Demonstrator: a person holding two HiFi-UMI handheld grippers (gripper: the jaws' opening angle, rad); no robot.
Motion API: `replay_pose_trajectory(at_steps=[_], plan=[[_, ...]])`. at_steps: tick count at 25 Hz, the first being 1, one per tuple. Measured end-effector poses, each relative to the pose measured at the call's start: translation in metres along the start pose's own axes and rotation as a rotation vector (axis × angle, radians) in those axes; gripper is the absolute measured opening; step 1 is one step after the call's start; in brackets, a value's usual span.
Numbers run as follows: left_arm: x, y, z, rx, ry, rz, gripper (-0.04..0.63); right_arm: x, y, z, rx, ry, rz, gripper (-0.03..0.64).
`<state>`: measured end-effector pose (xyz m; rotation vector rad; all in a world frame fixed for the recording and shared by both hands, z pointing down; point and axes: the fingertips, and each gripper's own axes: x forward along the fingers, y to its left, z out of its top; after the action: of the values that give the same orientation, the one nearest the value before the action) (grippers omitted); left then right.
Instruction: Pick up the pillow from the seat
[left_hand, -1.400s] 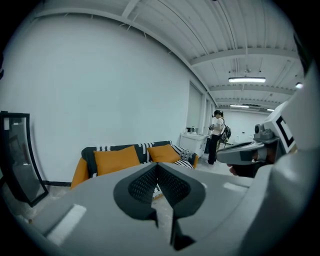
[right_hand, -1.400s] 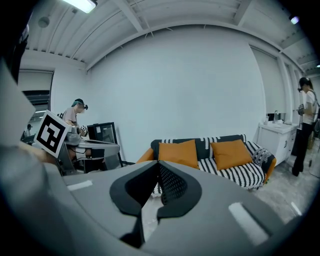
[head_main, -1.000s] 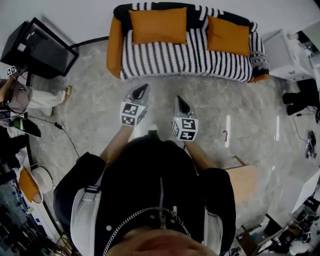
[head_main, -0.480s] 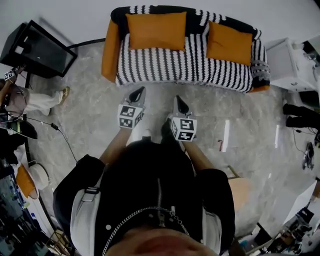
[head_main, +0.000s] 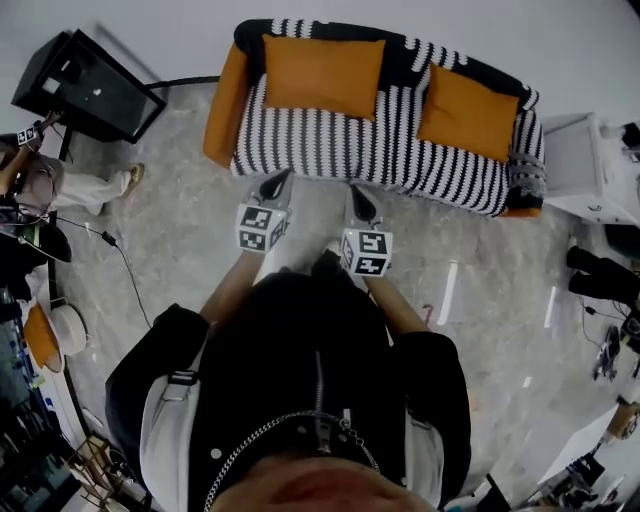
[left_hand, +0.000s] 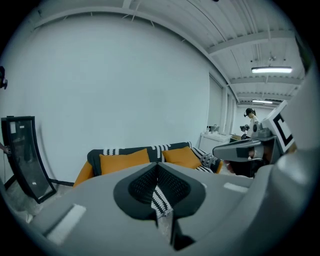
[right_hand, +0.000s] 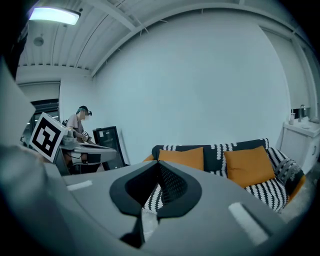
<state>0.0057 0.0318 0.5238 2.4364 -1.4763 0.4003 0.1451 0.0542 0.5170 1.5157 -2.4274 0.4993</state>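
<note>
**Pillow against the sofa back, both tongs pressed together short of the seat**

At the far left a black framed screen stands on the floor, with a seated person just beside it. The floor is grey and mottled, and it lies open along the whole sofa front.

The sofa is backed against a pale wall. Its cover looks knitted, in black and white stripes, with orange cloth at the arm ends. The pillow is orange, plump and square-cornered. It leans on the backrest over the left half of the seat.

The left tongs and the right tongs hang side by side over the floor, their tips near the front edge of the seat. Each pair is pressed together with nothing between the jaws.

A second orange pillow leans on the right half of the backrest. A white cabinet stands just beside the sofa's right end.
</note>
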Motion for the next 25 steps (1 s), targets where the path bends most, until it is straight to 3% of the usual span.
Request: replay_pose_trajectory(at_steps=[13, 25], plan=[[0.044, 0.000, 0.016, -0.016, 0.017, 0.085, 0.011, 0.030, -0.049, 0.016, -0.016, 0.005, 0.078, 0.003], [0.084, 0.034, 0.019, -0.043, 0.007, 0.125, 0.011, 0.078, -0.072, 0.030, -0.046, 0.017, 0.094, 0.002]])
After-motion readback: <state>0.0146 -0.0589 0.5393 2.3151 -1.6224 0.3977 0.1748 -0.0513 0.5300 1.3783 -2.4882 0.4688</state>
